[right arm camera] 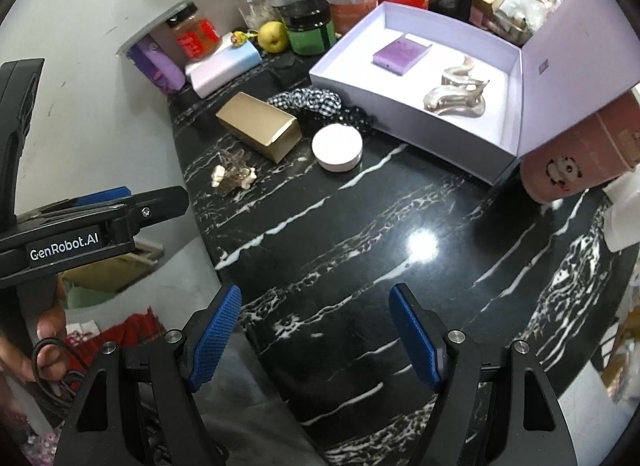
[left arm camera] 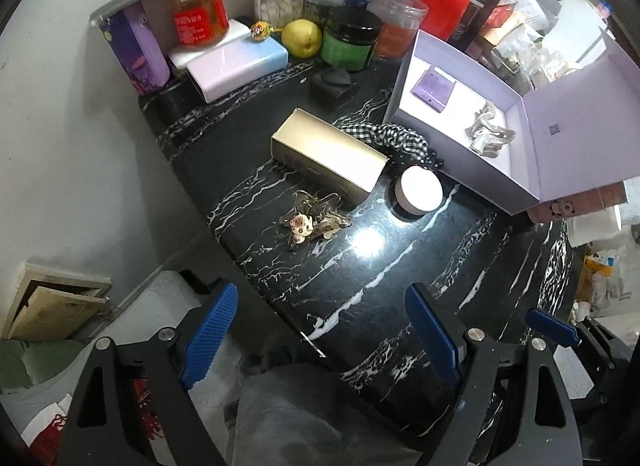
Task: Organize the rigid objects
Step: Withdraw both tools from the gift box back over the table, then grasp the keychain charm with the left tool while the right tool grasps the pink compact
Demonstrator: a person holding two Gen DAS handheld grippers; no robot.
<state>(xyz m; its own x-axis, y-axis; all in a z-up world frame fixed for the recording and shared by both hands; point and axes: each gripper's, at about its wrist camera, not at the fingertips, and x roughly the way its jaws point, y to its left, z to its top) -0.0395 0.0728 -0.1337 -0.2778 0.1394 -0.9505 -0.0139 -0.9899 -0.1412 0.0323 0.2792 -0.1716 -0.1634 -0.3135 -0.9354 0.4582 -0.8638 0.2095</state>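
Observation:
An open lilac box stands at the right of the black marble table. In it lie a purple case and a silvery hair claw. On the table lie a gold box, a round pink compact, a clear hair clip with small charms and a checked scrunchie. My left gripper and right gripper are open and empty over the near edge.
Jars, a red-labelled jar, a green-labelled tub, a lemon, a pastel box and a purple carton crowd the far side. A pink panda cup stands right of the lilac box. A white wall runs along the left.

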